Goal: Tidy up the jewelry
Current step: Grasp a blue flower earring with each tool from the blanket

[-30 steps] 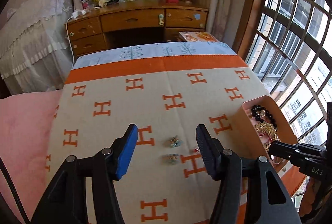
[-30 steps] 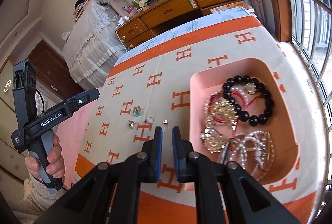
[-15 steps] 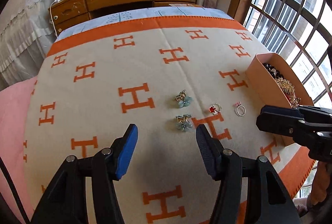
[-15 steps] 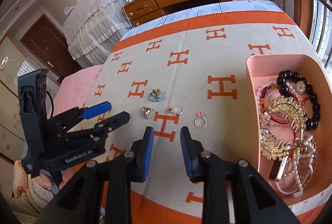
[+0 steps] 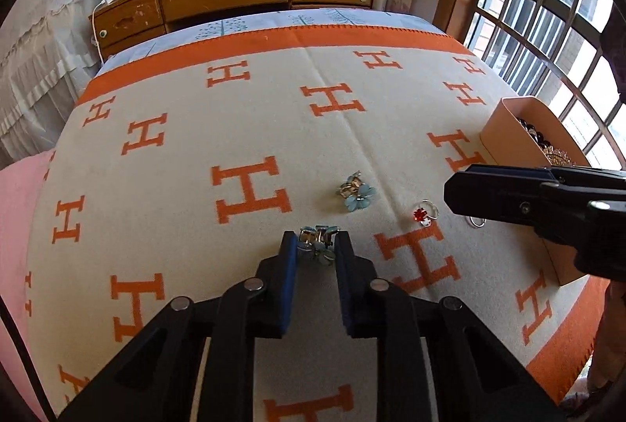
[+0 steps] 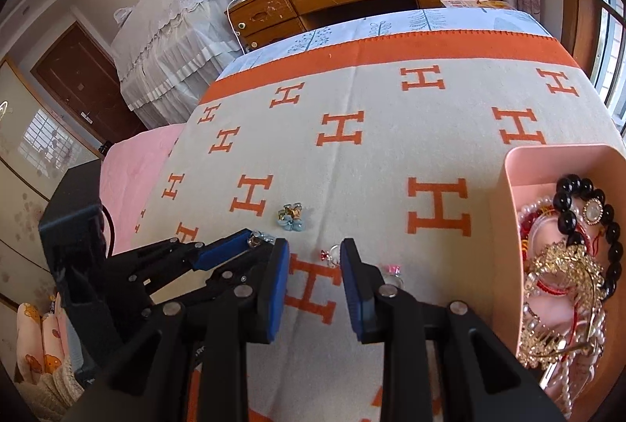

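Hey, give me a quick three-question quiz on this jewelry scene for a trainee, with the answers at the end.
1. What sits between the left gripper fingers? A) blue flower earring B) watch C) pearl necklace
2. True or false: the pink tray is empty.
3. How many rings lie on the blanket?
Key: 1 A, the fingers are closing on it. 2 False, it holds bracelets. 3 Two: red-stone ring and pink-stone ring.
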The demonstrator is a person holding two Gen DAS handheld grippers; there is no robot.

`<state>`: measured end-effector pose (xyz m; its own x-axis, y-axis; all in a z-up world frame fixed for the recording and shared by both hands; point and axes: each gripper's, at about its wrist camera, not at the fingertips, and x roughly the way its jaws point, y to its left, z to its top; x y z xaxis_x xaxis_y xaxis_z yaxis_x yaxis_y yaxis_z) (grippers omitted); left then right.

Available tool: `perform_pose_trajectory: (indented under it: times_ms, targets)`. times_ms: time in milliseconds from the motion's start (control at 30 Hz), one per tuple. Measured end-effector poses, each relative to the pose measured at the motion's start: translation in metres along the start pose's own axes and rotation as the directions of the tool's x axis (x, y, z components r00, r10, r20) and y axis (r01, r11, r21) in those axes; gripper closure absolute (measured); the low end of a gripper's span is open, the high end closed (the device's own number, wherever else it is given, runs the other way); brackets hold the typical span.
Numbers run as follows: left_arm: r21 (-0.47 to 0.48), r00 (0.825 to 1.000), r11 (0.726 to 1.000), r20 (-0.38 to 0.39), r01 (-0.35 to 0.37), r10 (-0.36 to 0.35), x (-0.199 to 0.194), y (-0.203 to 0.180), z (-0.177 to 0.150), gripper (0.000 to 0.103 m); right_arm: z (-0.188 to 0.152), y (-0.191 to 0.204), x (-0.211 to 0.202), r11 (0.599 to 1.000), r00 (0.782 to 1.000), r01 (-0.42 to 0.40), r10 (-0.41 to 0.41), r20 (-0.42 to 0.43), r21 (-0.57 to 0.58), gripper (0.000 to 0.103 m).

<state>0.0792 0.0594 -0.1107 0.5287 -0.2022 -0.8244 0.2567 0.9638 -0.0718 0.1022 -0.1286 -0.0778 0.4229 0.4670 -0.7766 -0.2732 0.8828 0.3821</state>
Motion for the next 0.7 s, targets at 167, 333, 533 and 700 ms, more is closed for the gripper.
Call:
perform_pose_trajectory:
  times_ms: [167,333,533,700]
  targets:
    - [-0.069,1.000,0.998,0.010,0.005,-0.005,-0.013,0.023,-0.006,0.086,0.004,0.013,0.020,0.999,0.999,0.000,-0.002,-0.033,-0.043,0.076]
    - [-0.094,1.000,0.996,0.015,0.001,0.000,-0.021,0.035,-0.011,0.086,0.007,0.025,0.040,0.995,0.998,0.030,-0.035,-0.055,-0.094,0.076]
    - [-0.114,1.000,0.993,0.017,0.012,-0.011,-0.022,0.043,-0.013,0.086,0.008,0.038,0.055,0.982,0.992,0.100,-0.111,-0.058,-0.161,0.076]
    - [-0.123,1.000,0.992,0.020,0.016,-0.014,-0.023,0.047,-0.015,0.086,0.009,0.044,0.061,0.970,0.987,0.146,-0.156,-0.036,-0.193,0.076]
